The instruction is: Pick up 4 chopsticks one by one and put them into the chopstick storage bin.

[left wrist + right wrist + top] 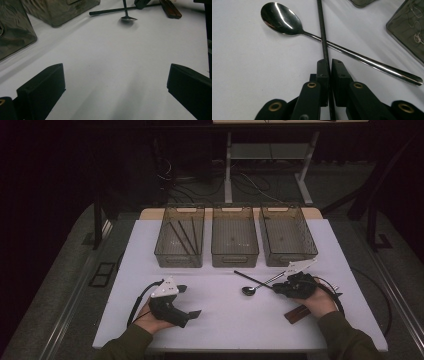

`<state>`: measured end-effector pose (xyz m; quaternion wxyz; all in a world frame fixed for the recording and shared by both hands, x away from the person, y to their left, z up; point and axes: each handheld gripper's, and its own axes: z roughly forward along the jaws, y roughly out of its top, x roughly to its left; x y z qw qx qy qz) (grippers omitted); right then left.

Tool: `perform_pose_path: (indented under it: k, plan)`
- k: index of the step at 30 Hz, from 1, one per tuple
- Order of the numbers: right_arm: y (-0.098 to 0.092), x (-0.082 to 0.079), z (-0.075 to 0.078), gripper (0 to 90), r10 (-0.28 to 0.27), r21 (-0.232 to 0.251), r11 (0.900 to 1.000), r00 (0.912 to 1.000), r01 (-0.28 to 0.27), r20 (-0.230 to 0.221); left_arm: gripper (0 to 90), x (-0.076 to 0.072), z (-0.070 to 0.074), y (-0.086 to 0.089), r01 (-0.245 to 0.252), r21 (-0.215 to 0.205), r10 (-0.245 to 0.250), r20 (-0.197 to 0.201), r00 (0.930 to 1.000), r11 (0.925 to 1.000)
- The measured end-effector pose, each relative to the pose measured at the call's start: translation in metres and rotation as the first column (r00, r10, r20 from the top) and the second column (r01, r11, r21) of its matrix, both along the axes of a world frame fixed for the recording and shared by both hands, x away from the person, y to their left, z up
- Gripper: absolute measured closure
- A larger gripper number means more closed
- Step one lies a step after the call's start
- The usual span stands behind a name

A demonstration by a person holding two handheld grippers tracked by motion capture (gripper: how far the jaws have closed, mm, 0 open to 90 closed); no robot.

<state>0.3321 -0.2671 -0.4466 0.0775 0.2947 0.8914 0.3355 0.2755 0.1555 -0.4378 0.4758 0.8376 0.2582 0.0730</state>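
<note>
A thin black chopstick lies across the handle of a steel spoon on the white table. My right gripper is shut on the chopstick's near end, its pads pressing on the stick from both sides. In the high view the right gripper sits right of centre, with the chopstick reaching left from it and the spoon beside it. My left gripper rests at the front left, open with nothing between its jaws. The left gripper view shows the spoon and chopstick far off.
Three clear smoky bins stand in a row at the back: the left bin holds a few dark chopsticks, beside the middle bin and right bin. A brown wooden-looking piece lies near the right hand. White table spreads between the hands.
</note>
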Motion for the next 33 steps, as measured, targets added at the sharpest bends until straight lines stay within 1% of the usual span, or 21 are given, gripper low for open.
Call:
perform_pose_path:
  k: [13, 18, 24, 33]
  plan:
    - [0.0, 0.002, 0.001, 85.4, 0.04, -0.003, 0.999, 0.9991, -0.04, 0.012, 0.7, 0.0, 0.0, 0.0, 0.001, 0.0, -0.001, 0.001, 1.0, 1.0]
    - [-0.002, 0.002, 0.007, 85.5, 0.042, 0.014, 0.999, 0.9989, -0.042, 0.018, 0.7, 0.0, 0.0, 0.0, 0.001, -0.001, -0.001, 0.003, 1.0, 1.0]
    - [-0.006, 0.002, 0.013, 85.5, 0.034, 0.028, 0.999, 0.9993, -0.034, 0.014, 0.7, 0.0, 0.0, 0.0, 0.001, -0.002, -0.001, 0.004, 1.0, 1.0]
    - [-0.009, 0.0, 0.024, 85.5, 0.041, 0.053, 0.998, 0.999, -0.042, 0.02, 0.7, 0.0, 0.001, 0.0, 0.001, -0.002, -0.001, 0.003, 1.0, 1.0]
